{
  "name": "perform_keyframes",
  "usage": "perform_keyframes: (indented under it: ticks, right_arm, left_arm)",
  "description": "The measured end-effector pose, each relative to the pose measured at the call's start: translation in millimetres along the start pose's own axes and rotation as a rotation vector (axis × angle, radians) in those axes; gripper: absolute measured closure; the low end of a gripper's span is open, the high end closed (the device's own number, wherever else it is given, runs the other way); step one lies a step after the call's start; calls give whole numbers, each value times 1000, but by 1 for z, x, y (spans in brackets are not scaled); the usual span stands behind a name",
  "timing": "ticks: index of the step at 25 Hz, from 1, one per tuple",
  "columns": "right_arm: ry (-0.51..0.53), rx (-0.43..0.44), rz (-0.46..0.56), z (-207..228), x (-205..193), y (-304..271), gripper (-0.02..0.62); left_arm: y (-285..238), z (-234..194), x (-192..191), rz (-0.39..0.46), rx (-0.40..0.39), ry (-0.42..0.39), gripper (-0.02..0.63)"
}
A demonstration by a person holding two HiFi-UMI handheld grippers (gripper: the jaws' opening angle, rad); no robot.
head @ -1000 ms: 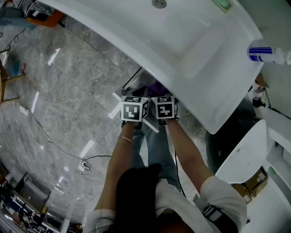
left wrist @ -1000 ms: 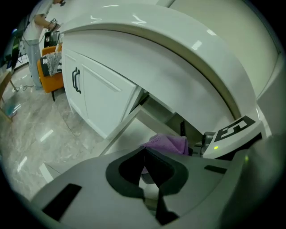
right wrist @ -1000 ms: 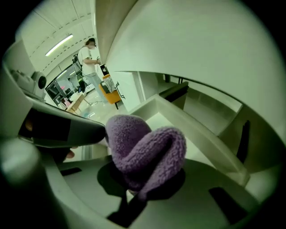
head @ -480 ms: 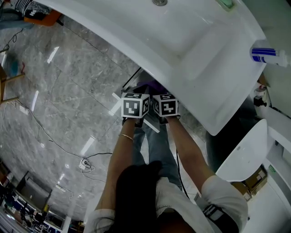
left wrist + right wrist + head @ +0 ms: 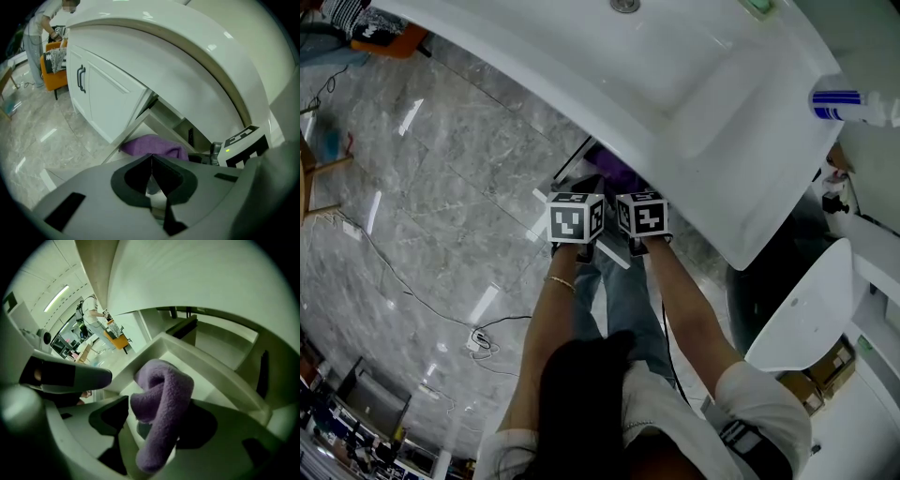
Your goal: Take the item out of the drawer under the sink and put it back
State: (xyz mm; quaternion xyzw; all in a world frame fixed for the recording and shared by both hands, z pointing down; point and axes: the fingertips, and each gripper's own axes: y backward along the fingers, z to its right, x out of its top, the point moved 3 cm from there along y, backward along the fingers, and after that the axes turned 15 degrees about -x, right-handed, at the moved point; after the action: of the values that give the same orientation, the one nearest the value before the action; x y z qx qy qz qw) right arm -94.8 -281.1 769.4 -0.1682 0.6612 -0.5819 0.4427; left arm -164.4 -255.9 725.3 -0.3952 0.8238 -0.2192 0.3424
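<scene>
Right gripper: jaws wide apart, have just been opening. Purple cloth sits between them as a folded loop, and the pads are not squeezing it. One end of the cloth runs back between the jaws. The loop bulges just ahead of the tips.

Left gripper: jaws closed tip to tip, nothing in them. It sits just beside the right gripper, their marker cubes almost touching in the head view.

Straight ahead of both grippers is the open drawer. The cloth is over its inside, just past the left gripper's tips. Above and beyond the grippers, the white sink overhangs the drawer.

Further off to the left of the left gripper is a white cabinet door with a dark handle. Grey marble floor lies below. Far left of the left gripper, an orange chair and a person standing. Far right of the right gripper, a blue-and-white bottle past the sink's end.
</scene>
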Motion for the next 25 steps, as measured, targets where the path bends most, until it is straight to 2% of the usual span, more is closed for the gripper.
perform_keyframes:
  ticks: [6, 13, 25]
  right_arm:
    - [-32, -42, -49, 6, -24, 5, 290]
    - [20, -50, 50, -10, -16, 29, 270]
    - [-15, -34, 142, -22, 3, 78, 268]
  left_arm:
    - [15, 5, -2, 42, 11, -2, 600]
    - [30, 9, -6, 88, 15, -10, 600]
    - [53, 35, -5, 123, -15, -36, 600]
